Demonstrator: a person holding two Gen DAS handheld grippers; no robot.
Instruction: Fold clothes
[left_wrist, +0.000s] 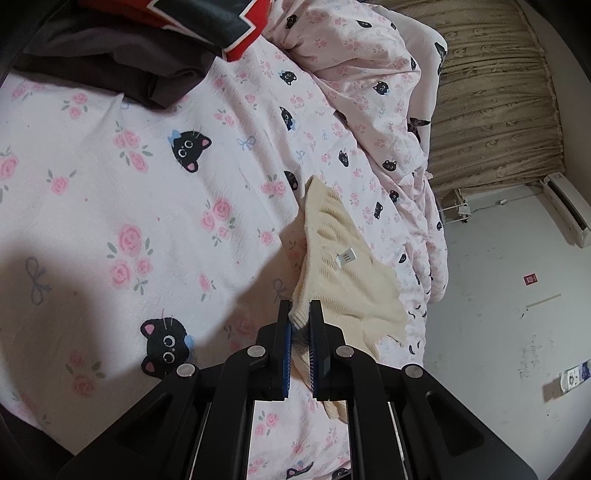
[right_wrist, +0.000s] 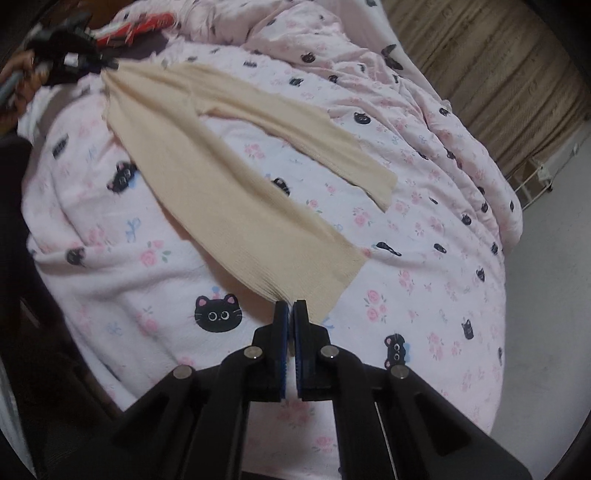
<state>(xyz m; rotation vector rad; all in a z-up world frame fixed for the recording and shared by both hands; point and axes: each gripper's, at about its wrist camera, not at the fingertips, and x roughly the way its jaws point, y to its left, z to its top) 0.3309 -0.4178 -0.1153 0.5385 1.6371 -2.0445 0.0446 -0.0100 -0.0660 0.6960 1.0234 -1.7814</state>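
A cream knitted top (right_wrist: 221, 177) lies stretched across the bed, one long sleeve (right_wrist: 295, 136) spread out to the right. My right gripper (right_wrist: 291, 310) is shut on its ribbed bottom hem. At the far end, a hand (right_wrist: 18, 74) holds my left gripper (right_wrist: 109, 65), which pinches the top's other end. In the left wrist view, my left gripper (left_wrist: 300, 314) is shut on the bunched cream top (left_wrist: 343, 266), and a small white label (left_wrist: 345, 257) shows just beyond the fingers.
The bed has a pink bedspread (left_wrist: 147, 184) printed with roses and black cats. Dark and red clothes (left_wrist: 129, 55) are piled at the far left. A bunched quilt (left_wrist: 369, 74) lies along the right edge. Beyond are a tan curtain (left_wrist: 498, 110) and bare floor (left_wrist: 498, 332).
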